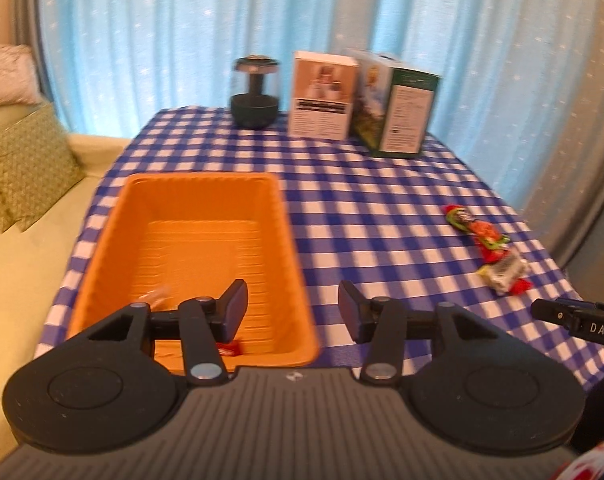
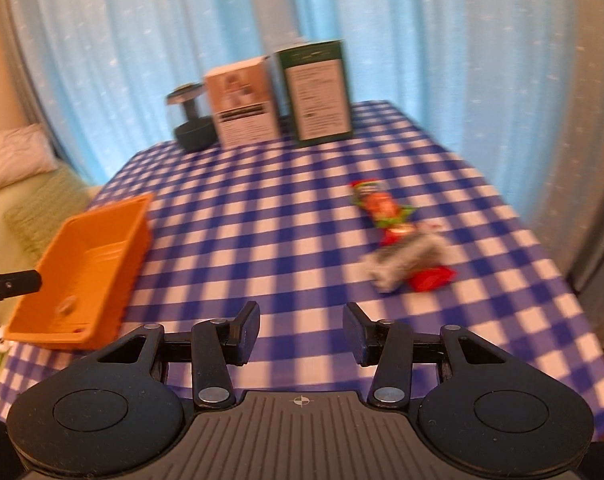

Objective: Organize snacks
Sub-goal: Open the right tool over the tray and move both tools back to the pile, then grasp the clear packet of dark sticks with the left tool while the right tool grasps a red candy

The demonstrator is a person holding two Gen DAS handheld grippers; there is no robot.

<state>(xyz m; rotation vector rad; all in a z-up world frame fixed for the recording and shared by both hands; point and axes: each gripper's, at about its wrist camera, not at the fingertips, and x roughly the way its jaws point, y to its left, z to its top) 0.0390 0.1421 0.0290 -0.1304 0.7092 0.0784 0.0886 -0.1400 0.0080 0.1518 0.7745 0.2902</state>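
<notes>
An orange bin [image 1: 206, 208] sits at the left of the checked table; it also shows in the right wrist view [image 2: 98, 236]. A red snack [image 1: 230, 348] and a clear wrapped one [image 1: 158, 294] lie in its near end. My left gripper [image 1: 292, 312] is open and empty over the bin's near right corner. Several wrapped snacks [image 1: 485, 244] lie in a loose row at the right; they also show in the right wrist view [image 2: 401, 240]. My right gripper [image 2: 302, 334] is open and empty above the cloth, short of the snacks.
A dark lamp-like object [image 1: 255, 92] and two upright boxes [image 1: 321, 94] [image 1: 405, 116] stand at the table's far edge. A sofa with cushions [image 1: 26, 164] lies left of the table. Blue curtains hang behind. The table's right edge [image 2: 573, 292] is near the snacks.
</notes>
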